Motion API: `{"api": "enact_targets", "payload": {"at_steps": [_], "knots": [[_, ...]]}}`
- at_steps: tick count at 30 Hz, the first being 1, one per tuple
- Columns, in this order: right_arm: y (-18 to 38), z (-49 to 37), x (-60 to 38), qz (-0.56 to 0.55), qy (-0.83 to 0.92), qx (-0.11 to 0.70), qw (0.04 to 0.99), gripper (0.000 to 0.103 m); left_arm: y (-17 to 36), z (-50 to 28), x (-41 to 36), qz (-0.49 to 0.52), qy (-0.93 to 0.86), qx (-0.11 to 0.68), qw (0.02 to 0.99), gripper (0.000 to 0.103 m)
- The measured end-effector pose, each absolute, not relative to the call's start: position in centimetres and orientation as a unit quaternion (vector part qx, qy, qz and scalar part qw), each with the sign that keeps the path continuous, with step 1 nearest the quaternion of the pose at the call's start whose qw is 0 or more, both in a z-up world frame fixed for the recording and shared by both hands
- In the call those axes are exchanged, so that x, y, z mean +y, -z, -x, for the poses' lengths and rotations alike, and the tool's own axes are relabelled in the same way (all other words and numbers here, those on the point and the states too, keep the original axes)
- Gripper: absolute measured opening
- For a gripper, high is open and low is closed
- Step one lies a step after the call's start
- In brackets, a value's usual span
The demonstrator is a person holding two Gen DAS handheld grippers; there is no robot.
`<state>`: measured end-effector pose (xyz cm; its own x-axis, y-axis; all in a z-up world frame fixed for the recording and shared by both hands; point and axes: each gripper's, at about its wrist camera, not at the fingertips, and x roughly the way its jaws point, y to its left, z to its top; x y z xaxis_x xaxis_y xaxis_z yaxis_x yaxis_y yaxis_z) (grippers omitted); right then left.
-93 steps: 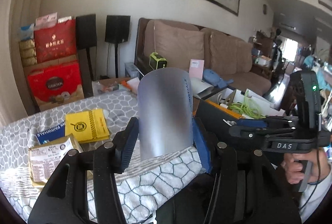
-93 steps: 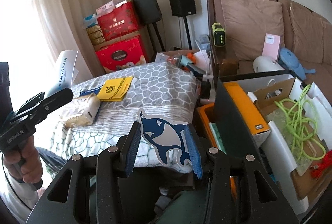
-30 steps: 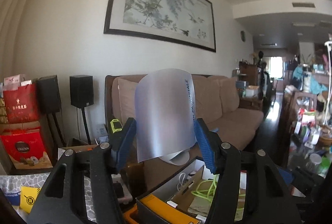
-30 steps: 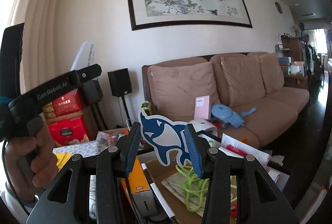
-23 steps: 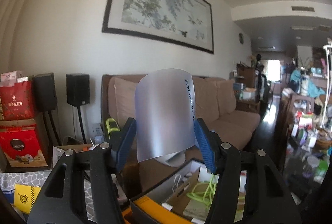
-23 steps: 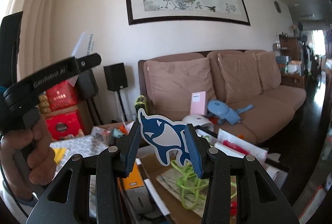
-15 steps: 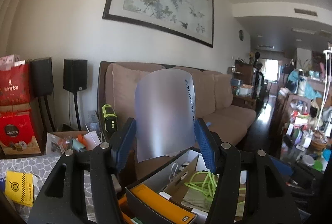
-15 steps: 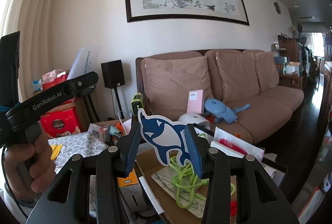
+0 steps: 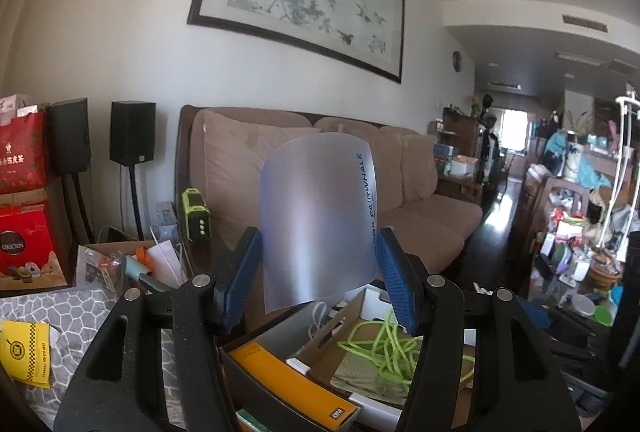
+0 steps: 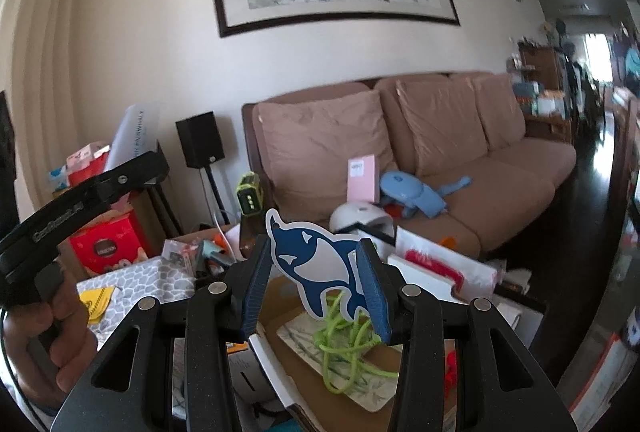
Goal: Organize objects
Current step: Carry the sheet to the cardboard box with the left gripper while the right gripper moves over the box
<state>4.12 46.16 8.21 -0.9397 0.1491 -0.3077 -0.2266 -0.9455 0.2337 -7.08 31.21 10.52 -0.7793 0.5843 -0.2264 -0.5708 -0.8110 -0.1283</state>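
My left gripper (image 9: 318, 272) is shut on a frosted plastic sheet (image 9: 318, 216), bowed between the blue pads, with blue lettering down its right edge. It hangs above an open storage box (image 9: 256, 380) holding an orange carton (image 9: 292, 380) and a green cord (image 9: 384, 348). My right gripper (image 10: 316, 284) is shut on a blue-and-white whale-shaped card (image 10: 316, 264), upright over the same box's green cord (image 10: 344, 344). In the right wrist view the left gripper (image 10: 92, 192) shows at the left, held by a hand (image 10: 60, 332), the sheet (image 10: 134, 132) sticking up from it.
A brown sofa (image 9: 400, 192) runs behind the box, bearing a pink card (image 10: 362, 178) and a blue plush toy (image 10: 412, 192). A grey patterned cloth (image 9: 60, 312) with a yellow packet (image 9: 24, 352) lies left. Red gift boxes (image 9: 24, 244), black speakers (image 9: 132, 138) and a cluttered side table (image 9: 576, 252) surround.
Both views have tilted downward: box, cord and cloth show more and sit higher in frame. Both grippers sank a little over the box. Sheet and whale card stay clamped as before.
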Motion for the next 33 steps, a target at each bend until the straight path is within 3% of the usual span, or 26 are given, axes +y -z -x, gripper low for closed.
{"api": "enact_targets", "payload": {"at_steps": [33], "knots": [[-7.0, -4.1, 49.0, 0.184, -0.958, 0.18, 0.13, 0.045, -9.2, 7.3, 32.8, 0.168, -0.931, -0.033, 0.324, 0.056]]}}
